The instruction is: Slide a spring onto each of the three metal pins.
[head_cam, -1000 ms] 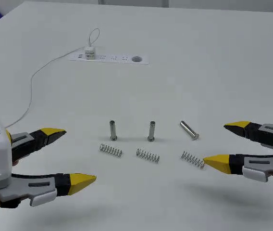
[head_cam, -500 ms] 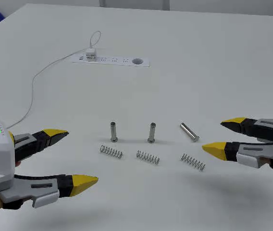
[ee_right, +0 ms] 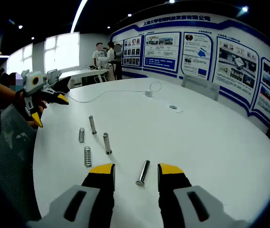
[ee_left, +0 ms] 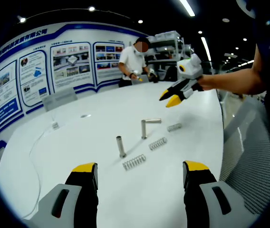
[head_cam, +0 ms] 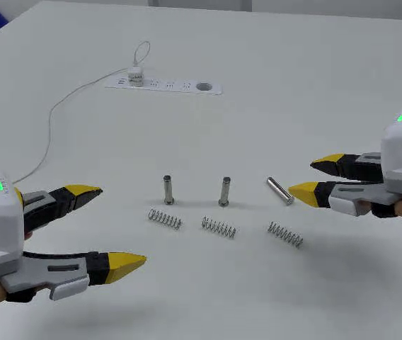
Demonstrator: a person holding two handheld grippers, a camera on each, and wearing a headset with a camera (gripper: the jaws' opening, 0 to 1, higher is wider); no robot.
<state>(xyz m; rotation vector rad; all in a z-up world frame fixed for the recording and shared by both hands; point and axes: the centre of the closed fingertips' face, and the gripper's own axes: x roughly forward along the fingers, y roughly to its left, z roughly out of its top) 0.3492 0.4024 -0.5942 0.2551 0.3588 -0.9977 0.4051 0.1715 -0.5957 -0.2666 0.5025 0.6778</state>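
Observation:
Two metal pins [head_cam: 168, 190] [head_cam: 224, 191] stand upright in mid-table, and a third pin [head_cam: 279, 191] lies on its side to their right. In front of each rests a spring [head_cam: 165, 219] [head_cam: 219, 227] [head_cam: 285, 234]. My right gripper [head_cam: 303, 177] hovers open just right of the lying pin; in the right gripper view that pin [ee_right: 142, 173] shows between my yellow fingertips [ee_right: 101, 168], untouched. My left gripper [head_cam: 118, 225] is open wide, well left of the row. Seen from the left gripper [ee_left: 139, 167], the nearest pin [ee_left: 120, 146] and spring [ee_left: 134, 162] lie ahead.
A white power strip [head_cam: 165, 85] with a plugged-in adapter [head_cam: 135, 76] and a looping cable [head_cam: 45, 124] lies at the back left of the white table [head_cam: 293, 85]. People stand in the background beyond the table [ee_left: 135, 59].
My right gripper has moved away from the right-hand spring towards the lying pin, and its jaws have narrowed somewhat. The left gripper has hardly moved.

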